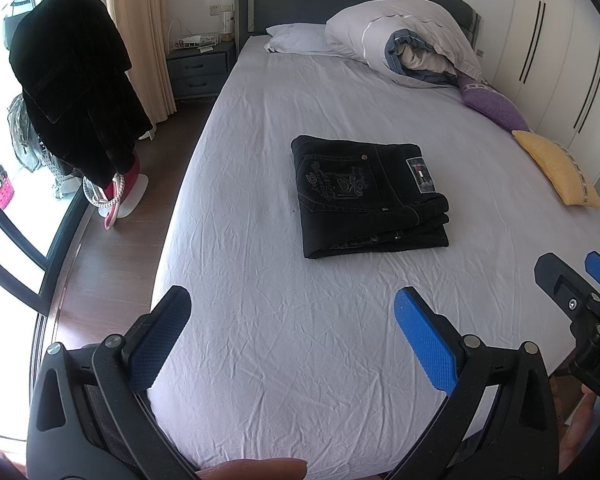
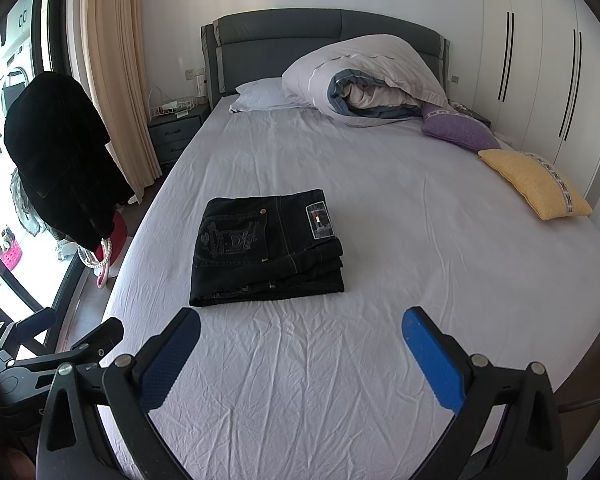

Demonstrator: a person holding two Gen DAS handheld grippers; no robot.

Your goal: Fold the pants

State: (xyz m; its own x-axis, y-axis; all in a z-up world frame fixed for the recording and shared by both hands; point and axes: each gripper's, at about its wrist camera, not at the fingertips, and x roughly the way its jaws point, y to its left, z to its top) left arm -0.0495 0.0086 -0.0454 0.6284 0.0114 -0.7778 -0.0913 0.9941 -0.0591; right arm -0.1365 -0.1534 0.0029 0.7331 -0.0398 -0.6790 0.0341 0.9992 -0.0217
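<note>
In my left wrist view, a black coat (image 1: 72,84) is hanging at the far left of the frame by the window, with a beige curtain (image 1: 140,36) just to its right and a dark nightstand (image 1: 200,70) sitting beyond that in the upper left. I am holding my left gripper (image 1: 292,320) over the near part of the bed (image 1: 260,340), low in the frame, with its blue pads spread wide apart and nothing between them. The pants (image 1: 370,196) are lying folded into a compact black stack at the centre of the frame, back pocket and label patch facing up, well apart from my fingers. Above them a white pillow (image 1: 296,38) and a bundled duvet (image 1: 404,40) are resting against the headboard, and a purple cushion (image 1: 494,102) and a yellow cushion (image 1: 556,172) are lying along the right side. My right gripper (image 1: 568,276) is showing at the lower right edge.

In my right wrist view, the coat (image 2: 56,152) is hanging at the left again, and my left gripper (image 2: 80,324) is poking in at the lower left. The pants (image 2: 266,250) are sitting left of centre on the wrinkled sheet. My right gripper (image 2: 300,332) is hovering low in the frame, its pads also standing wide apart and holding nothing, and the yellow cushion (image 2: 536,184) is lying at the right
</note>
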